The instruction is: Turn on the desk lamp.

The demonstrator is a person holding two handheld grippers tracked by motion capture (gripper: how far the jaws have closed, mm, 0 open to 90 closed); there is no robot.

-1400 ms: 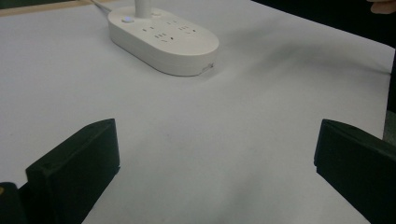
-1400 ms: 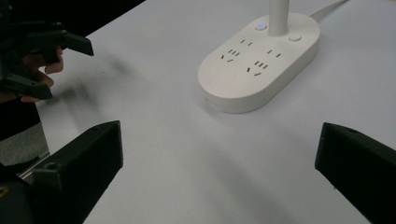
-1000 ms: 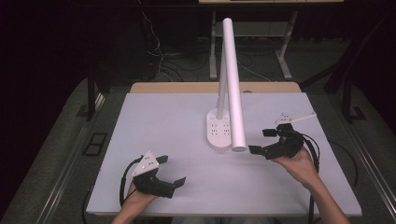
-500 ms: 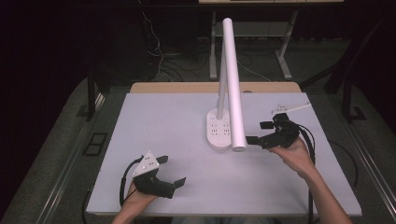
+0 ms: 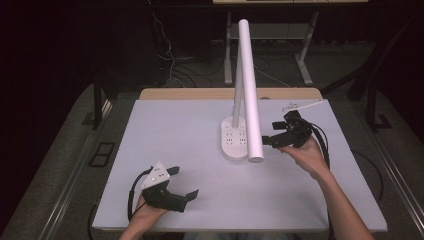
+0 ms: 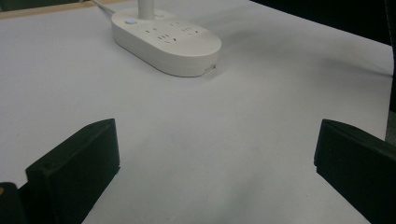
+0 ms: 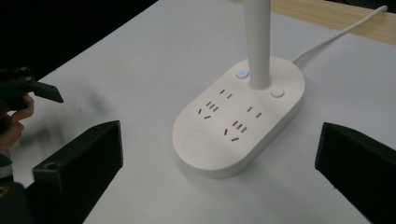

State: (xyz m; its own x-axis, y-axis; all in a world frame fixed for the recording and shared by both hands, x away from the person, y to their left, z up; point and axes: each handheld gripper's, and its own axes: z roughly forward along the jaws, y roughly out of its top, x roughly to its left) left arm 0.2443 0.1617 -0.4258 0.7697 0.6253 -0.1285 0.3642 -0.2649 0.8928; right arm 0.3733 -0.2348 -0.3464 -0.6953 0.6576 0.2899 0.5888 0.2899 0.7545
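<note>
White desk lamp w/ oval white base, dark socket slots and a small blue-lit button. Pale grey-white table top, tan wood strip at far edge. Both grippers' jaws black; left gripper has pale grey plate w/ dark dots.

Black grippers (grey plate), trailing cables
</note>
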